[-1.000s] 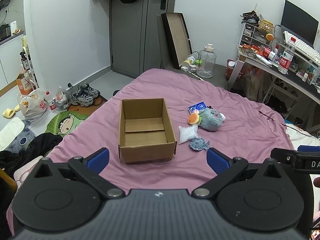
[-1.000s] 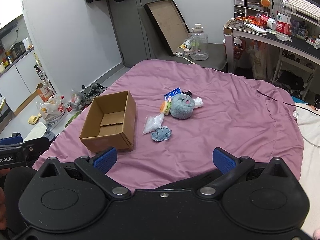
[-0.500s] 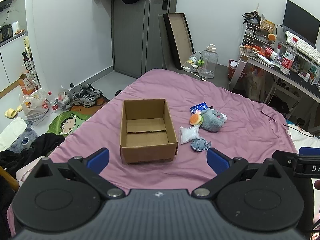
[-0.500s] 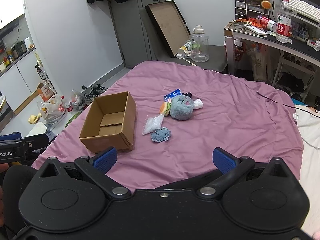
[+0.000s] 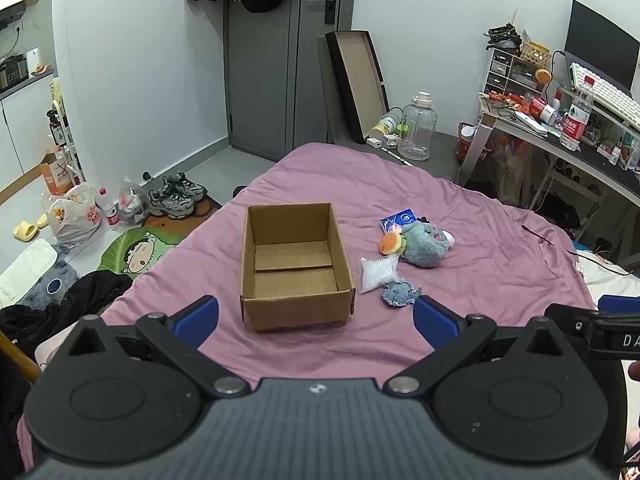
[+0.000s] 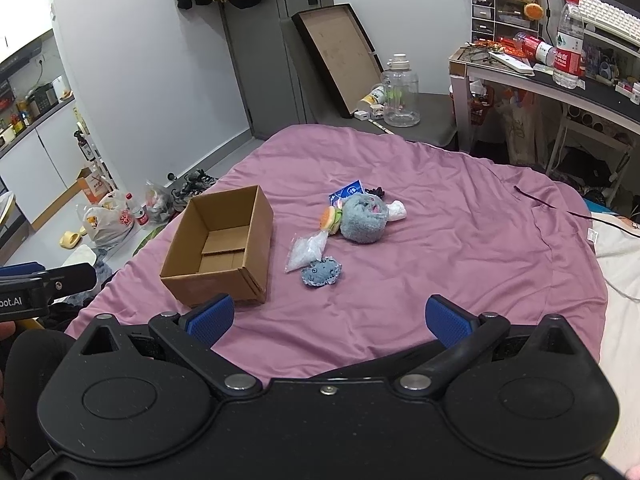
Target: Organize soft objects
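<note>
An open, empty cardboard box (image 5: pixel 294 266) (image 6: pixel 224 246) sits on the purple bed cover (image 5: pixel 480 280) (image 6: pixel 460 248). To its right lie a grey-blue plush (image 5: pixel 424 242) (image 6: pixel 364 218) with a small burger toy (image 5: pixel 390 243) (image 6: pixel 330 218), a clear bag of white filling (image 5: pixel 378 274) (image 6: pixel 306 250), a small blue knitted toy (image 5: pixel 400 293) (image 6: pixel 322 272) and a blue packet (image 5: pixel 398 218) (image 6: pixel 346 192). My left gripper (image 5: pixel 316 316) is open and empty, near the box's front. My right gripper (image 6: pixel 328 316) is open and empty, short of the toys.
Beyond the bed stand a grey door (image 5: pixel 288 60), a leaning frame (image 5: pixel 356 84) and a big water jug (image 5: pixel 418 128). A cluttered desk (image 5: pixel 560 136) is at the right. Shoes (image 5: pixel 176 198), bags (image 5: pixel 72 216) and clothes (image 5: pixel 60 308) lie on the floor at the left.
Both grippers have stayed open and empty. The views shifted only slightly; the box and toys have not moved.
</note>
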Demonstrator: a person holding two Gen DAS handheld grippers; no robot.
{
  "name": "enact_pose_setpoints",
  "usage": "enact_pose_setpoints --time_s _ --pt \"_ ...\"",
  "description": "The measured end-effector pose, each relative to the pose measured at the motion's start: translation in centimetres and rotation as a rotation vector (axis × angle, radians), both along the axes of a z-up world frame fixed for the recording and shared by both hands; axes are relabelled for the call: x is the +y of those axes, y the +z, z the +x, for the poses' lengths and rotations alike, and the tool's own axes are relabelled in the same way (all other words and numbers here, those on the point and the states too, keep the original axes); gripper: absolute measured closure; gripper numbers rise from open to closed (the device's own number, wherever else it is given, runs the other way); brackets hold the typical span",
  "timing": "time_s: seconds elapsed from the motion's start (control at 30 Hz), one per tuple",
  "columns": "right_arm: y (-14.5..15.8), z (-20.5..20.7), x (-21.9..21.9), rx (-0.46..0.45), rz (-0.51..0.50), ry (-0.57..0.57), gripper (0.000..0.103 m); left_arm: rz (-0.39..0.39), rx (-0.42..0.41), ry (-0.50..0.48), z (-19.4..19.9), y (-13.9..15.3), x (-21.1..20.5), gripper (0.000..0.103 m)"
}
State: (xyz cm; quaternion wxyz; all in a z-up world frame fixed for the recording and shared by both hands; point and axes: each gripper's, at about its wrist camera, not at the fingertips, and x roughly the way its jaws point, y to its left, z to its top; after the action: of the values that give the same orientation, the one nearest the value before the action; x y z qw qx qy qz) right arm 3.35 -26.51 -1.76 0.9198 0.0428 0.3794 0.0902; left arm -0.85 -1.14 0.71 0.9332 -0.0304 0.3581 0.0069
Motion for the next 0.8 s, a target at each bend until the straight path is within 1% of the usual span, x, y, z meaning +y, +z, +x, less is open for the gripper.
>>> enact_pose_setpoints --time_s 0.3,0.8 --pt "-0.1 0.0 -0.1 -0.001 0.008 0.006 0.0 0.013 -0.008 0.005 -0.2 0.0 0.1 0.0" --pt "-1.5 1.3 -0.1 0.018 0.016 0.017 0.0 0.012 0.006 0.002 1.3 -1.2 -0.8 0.0"
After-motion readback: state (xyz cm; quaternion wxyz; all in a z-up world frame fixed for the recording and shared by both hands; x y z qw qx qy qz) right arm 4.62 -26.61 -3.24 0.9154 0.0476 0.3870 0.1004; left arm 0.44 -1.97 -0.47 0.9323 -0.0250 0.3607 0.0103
